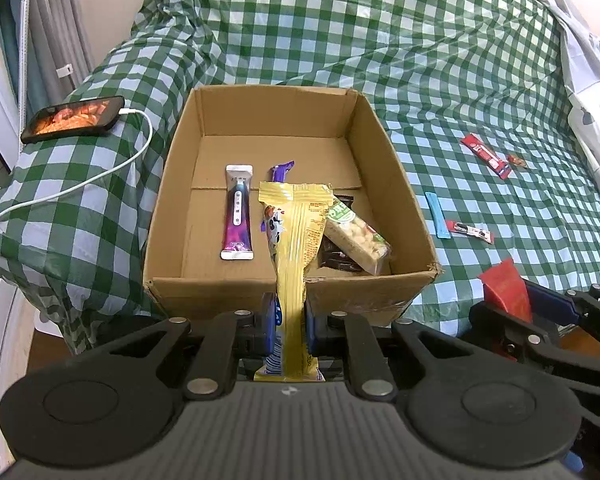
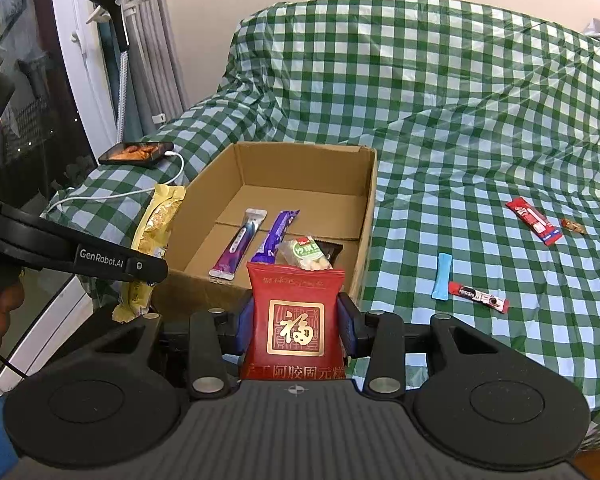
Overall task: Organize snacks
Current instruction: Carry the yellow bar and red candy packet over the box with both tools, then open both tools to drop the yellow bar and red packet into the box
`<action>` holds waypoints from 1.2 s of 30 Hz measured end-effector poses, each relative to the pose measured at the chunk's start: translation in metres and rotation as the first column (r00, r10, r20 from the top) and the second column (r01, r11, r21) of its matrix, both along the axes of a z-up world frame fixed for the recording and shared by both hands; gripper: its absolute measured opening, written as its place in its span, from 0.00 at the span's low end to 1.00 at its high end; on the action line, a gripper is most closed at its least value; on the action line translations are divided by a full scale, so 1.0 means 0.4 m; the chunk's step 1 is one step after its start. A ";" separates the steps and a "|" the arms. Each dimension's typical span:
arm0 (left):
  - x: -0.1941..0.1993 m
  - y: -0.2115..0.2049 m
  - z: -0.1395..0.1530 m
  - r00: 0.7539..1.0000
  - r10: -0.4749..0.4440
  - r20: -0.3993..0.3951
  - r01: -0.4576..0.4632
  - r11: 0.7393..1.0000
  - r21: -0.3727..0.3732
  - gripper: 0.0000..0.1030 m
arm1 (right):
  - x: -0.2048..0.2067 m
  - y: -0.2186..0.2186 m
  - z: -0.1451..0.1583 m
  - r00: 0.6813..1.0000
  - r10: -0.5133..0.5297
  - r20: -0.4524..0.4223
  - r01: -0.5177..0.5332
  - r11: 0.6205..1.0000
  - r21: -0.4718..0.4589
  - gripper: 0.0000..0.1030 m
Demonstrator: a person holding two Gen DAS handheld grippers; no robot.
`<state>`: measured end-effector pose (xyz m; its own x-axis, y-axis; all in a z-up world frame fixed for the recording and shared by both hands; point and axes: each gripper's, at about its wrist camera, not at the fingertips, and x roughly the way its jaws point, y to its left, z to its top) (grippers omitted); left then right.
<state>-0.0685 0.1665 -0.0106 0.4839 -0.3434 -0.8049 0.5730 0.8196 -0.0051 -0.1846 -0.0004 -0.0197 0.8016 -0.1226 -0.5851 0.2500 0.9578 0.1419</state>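
Note:
An open cardboard box [image 1: 384, 152] [image 2: 366, 216] sits on the green checked cloth. Inside lie a purple-white stick pack [image 1: 238, 212] [image 2: 240, 244], a purple bar [image 2: 276, 236], a rice-puff bar [image 1: 356, 236] [image 2: 306, 258] and a dark packet [image 1: 336, 258]. My left gripper [image 1: 287, 320] is shut on a yellow snack packet [image 1: 294, 240] [image 2: 156, 224], held at the box's near wall. My right gripper [image 2: 296, 324] is shut on a red packet [image 2: 296, 320] [image 1: 506, 290], just before the box's near right corner.
Loose snacks lie on the cloth right of the box: a blue stick [image 1: 436, 214] [image 2: 442, 276], a Nescafe stick [image 1: 470, 231] [image 2: 478, 296], a red stick [image 1: 488, 156] [image 2: 534, 220], a small brown candy [image 1: 517, 160] [image 2: 573, 225]. A phone [image 1: 74, 118] [image 2: 138, 152] with white cable lies left.

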 end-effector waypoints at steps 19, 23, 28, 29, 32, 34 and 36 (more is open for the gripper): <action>0.155 -0.005 0.000 0.998 0.063 0.002 -0.063 0.998 -0.018 0.15 | 0.154 -0.027 0.027 1.000 0.003 0.003 -0.003 1.000 -0.002 0.42; 0.198 -0.008 -0.001 0.997 0.074 -0.007 -0.074 0.997 -0.019 0.15 | 0.202 -0.031 0.023 1.000 0.010 -0.007 -0.010 1.000 -0.003 0.42; 0.252 -0.019 -0.009 0.996 0.086 -0.017 -0.087 0.996 -0.015 0.16 | 0.255 -0.036 0.015 1.000 0.017 -0.017 -0.017 1.000 -0.003 0.42; 0.261 -0.021 -0.012 0.996 0.088 -0.021 -0.088 0.996 -0.013 0.16 | 0.265 -0.038 0.013 1.000 0.018 -0.020 -0.018 1.000 -0.004 0.42; 0.290 -0.032 -0.023 0.996 0.089 -0.028 -0.089 0.996 -0.003 0.16 | 0.295 -0.044 0.006 0.999 0.023 -0.030 -0.023 1.000 -0.006 0.42; 0.306 -0.039 -0.030 0.996 0.090 -0.024 -0.090 0.996 0.007 0.15 | 0.314 -0.050 0.001 0.999 0.023 -0.037 -0.023 1.000 -0.004 0.42; 0.321 -0.044 -0.038 0.996 0.090 -0.028 -0.090 0.996 0.012 0.16 | 0.333 -0.059 -0.006 0.999 0.022 -0.040 -0.022 1.000 -0.001 0.42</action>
